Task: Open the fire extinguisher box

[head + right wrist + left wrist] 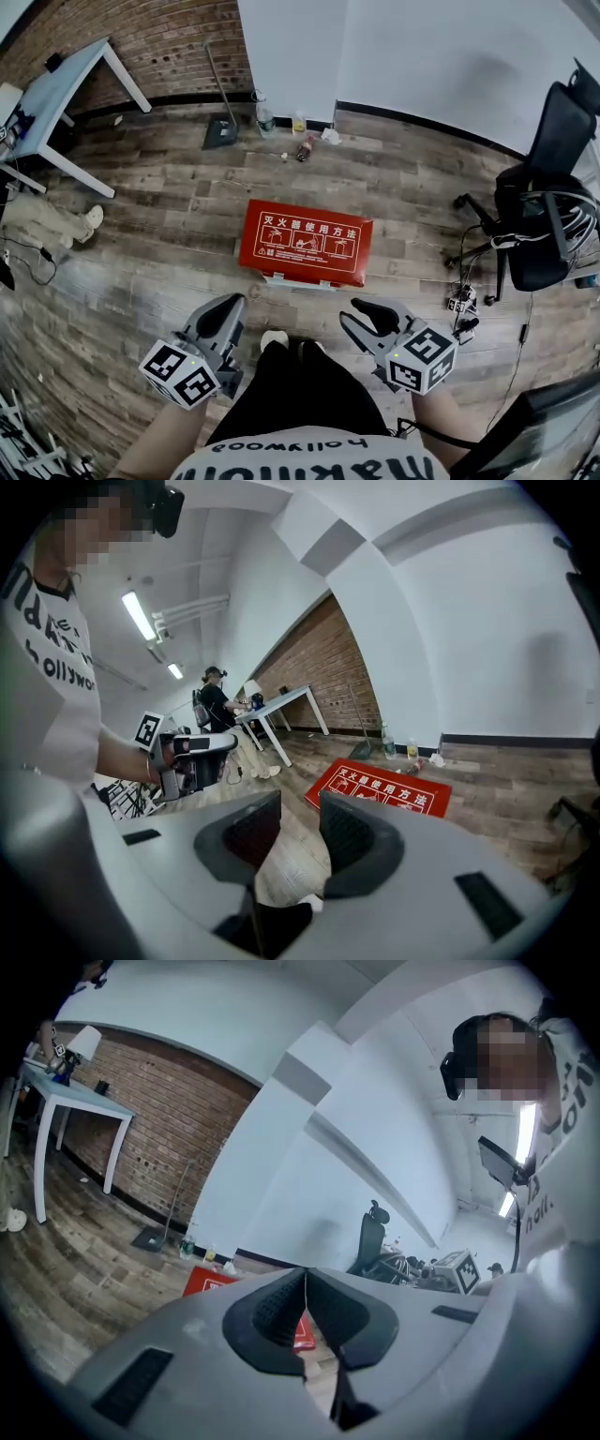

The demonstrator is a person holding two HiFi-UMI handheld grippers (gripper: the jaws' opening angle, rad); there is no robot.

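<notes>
The red fire extinguisher box (306,243) lies flat on the wood floor, lid closed, white characters and pictograms on top. It also shows in the left gripper view (208,1282) and the right gripper view (380,787). My left gripper (236,305) hangs short of the box at its near left, jaws shut with nothing between them (304,1294). My right gripper (360,312) hangs short of the box at its near right, jaws open and empty (300,829). Neither touches the box.
A black office chair (548,206) stands at the right with cables and a small device (461,304) on the floor beside it. A white table (52,94) is at the far left. A dustpan (220,132), bottles (265,116) and litter lie by the far wall.
</notes>
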